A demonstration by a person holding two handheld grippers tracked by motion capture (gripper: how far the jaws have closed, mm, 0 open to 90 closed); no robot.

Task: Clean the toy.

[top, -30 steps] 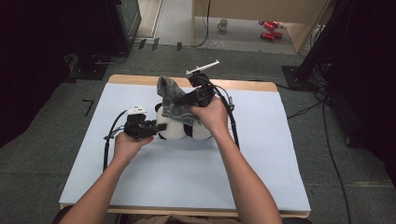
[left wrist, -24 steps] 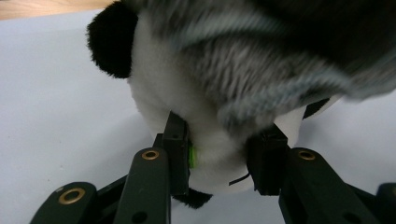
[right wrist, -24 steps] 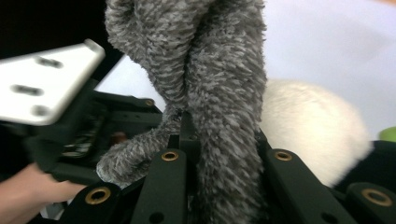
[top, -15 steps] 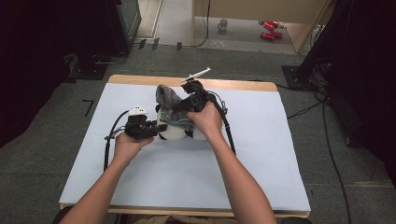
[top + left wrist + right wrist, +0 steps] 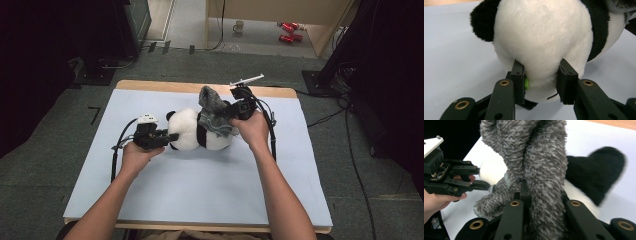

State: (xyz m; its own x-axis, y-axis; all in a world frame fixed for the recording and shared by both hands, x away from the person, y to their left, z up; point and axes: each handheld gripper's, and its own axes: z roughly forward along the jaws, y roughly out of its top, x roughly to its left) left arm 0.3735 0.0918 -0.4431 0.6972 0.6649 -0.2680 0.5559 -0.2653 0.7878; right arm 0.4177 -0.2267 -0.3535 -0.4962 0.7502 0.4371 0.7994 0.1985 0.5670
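Left gripper [image 5: 167, 138]: jaws pinch the plush panda's [image 5: 192, 132] head, steady.
Right gripper [image 5: 231, 112]: clamped on grey knitted garment [image 5: 214, 115], shifted rightward.
Meaning: garment is probably being worked along the body.

Probably lab: cables [image 5: 350, 150], equipment racks [image 5: 135, 25]

Both grippers [image 5: 150, 136] [image 5: 240, 106] were black with brass-ringed pivots, trailing black cables; the forearms were unsleeved.

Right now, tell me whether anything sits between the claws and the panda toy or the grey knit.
Nothing visible does. The left claw already squeezes the panda toy at its white end, and the right claw is shut on the grey knit bunched over the panda's body.
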